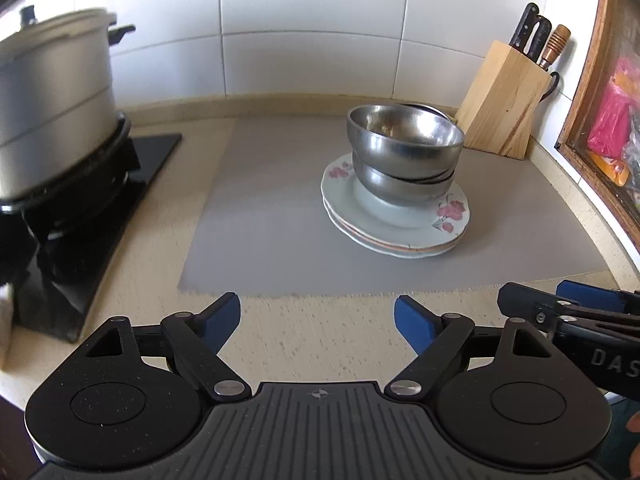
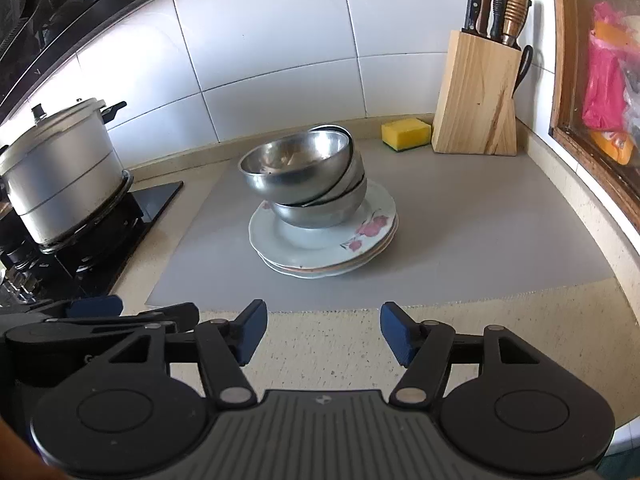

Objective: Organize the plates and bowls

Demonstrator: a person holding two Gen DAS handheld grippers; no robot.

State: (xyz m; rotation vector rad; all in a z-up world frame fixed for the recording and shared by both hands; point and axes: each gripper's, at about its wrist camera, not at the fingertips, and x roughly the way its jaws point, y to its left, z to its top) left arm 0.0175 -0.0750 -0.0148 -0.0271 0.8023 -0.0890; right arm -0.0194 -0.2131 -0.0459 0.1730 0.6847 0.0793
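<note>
Left gripper [image 1: 317, 320]: jaws wide apart, nothing between them; over the bare counter, near edge
Right gripper [image 2: 323, 330]: jaws parted, empty; beside the left one
Bowls [image 2: 304, 176]: steel, nested crookedly, perhaps three; on the plates
Plates [image 2: 320, 240]: flowered stack on grey mat [image 2: 460, 248], far of both grippers
Knife block [image 2: 476, 100]: far right

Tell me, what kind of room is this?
Most likely a home kitchen: a big lidded pot sits on a gas stove, a knife block stands against the tiled wall, and a sponge lies beside it.
</note>
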